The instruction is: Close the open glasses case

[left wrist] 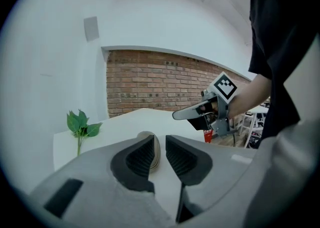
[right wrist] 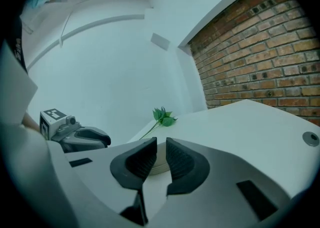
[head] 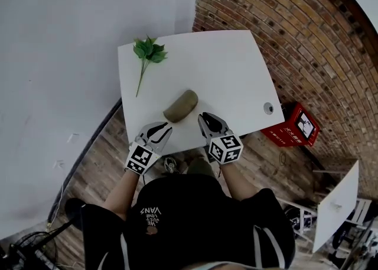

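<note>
Two hand-held grippers hover over the near edge of the white surface [head: 227, 68]: the left hand-held gripper [head: 168, 125] and the right hand-held gripper [head: 204, 119] each have their jaws drawn almost together, with only a narrow slit between the ribbed pads and nothing pinched. The olive-brown glasses case [head: 181, 106] lies on the surface just beyond and between the two, touching neither, and it looks closed. A green leafy sprig [head: 147, 53] rests well apart from the case near the far left corner.
</note>
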Motion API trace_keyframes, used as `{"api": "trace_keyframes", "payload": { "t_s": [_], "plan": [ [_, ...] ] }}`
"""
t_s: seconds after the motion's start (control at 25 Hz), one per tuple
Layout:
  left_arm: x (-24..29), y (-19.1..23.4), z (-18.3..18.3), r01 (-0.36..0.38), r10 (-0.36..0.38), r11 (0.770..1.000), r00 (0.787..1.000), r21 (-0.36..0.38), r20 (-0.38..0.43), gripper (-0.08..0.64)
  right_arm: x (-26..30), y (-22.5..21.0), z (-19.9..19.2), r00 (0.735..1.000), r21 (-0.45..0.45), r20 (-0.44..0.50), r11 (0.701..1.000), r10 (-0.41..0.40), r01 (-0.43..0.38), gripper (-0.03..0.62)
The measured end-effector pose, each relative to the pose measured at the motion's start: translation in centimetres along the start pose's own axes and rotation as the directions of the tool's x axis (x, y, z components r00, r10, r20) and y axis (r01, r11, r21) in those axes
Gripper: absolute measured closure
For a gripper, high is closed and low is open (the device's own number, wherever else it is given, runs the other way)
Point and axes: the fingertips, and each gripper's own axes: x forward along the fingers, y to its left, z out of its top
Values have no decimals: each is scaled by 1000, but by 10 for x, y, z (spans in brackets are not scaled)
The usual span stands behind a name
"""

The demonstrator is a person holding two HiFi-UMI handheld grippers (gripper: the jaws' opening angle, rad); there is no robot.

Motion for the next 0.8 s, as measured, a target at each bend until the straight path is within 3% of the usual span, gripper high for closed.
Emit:
{"api": "trace_keyframes", "payload": {
  "t_s": [0.12, 0.36, 0.8],
  "plan": [
    [-7, 0, 3, -46, 47, 999, 999, -10, 16, 533, -11, -2, 6, 999, -12, 28, 1000, -16, 16, 591],
    [-9, -13, 7, -114, 115, 993, 993, -33, 17, 551, -32, 1, 10, 999, -23, 43, 999, 31, -30, 592],
    [-23, -82, 21, -234, 239, 967, 970, -102, 41, 551, -99, 17, 4, 983, -71, 20, 981, 183, -182, 592]
  ]
}}
